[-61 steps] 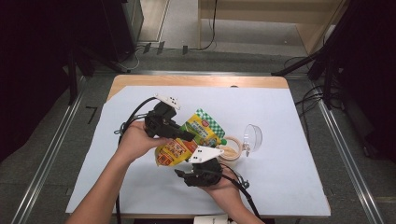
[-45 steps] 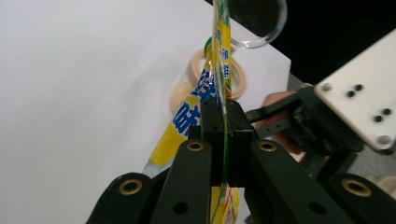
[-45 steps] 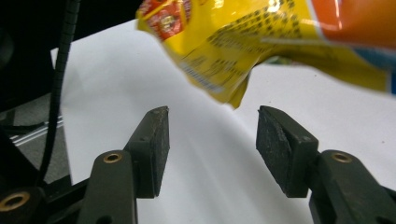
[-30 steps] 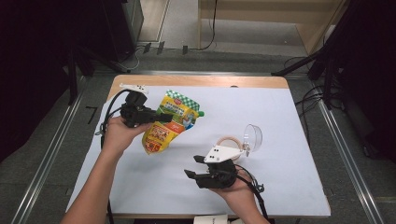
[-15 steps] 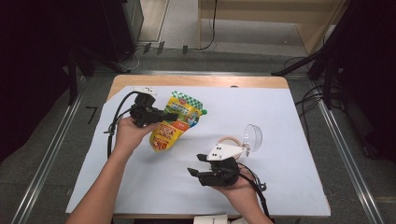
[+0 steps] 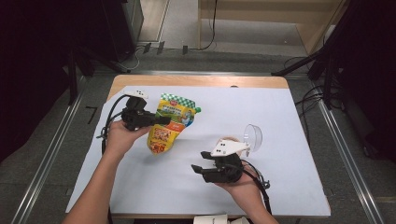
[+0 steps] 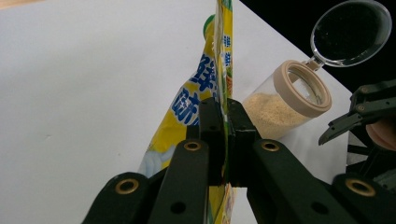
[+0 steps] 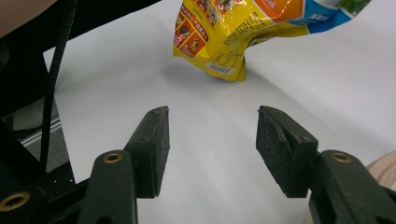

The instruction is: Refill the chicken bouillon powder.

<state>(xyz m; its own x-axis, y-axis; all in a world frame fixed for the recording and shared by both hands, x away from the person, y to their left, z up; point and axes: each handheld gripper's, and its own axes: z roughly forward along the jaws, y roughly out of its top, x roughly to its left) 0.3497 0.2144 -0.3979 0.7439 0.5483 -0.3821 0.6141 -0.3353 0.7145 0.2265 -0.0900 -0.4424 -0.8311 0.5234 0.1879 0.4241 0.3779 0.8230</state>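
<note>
— Yellow foil pouch, with green checks along its top edge and printed food pictures lower down. Where does it sit?

— Toward the left of the white sheet that covers the table. The left gripper has its two black jaws pressed together on the pouch's edge. In the left gripper view the thin edge of the pouch runs straight up from between the closed jaws. From the high view its lower end looks to be touching the sheet, and in the right gripper view the bottom corner casts a shadow right under itself.

— Is the pouch open?

— I cannot tell; its top looks flat, and nothing of its contents shows.

— Any other container?

— A clear jar with a tan collar at its mouth, lying on its side on the sheet. Its round clear lid is flipped open on a hinge. Inside is a pale, sandy, granular filling, gathered along the lower side of the jar. In the high view the lid stands up just beyond the right hand.

— And the right gripper?

— Held low near the front of the table, close by the jar and well apart from the pouch. Its jaws stand wide apart with bare sheet between them, gripping nothing.
</note>
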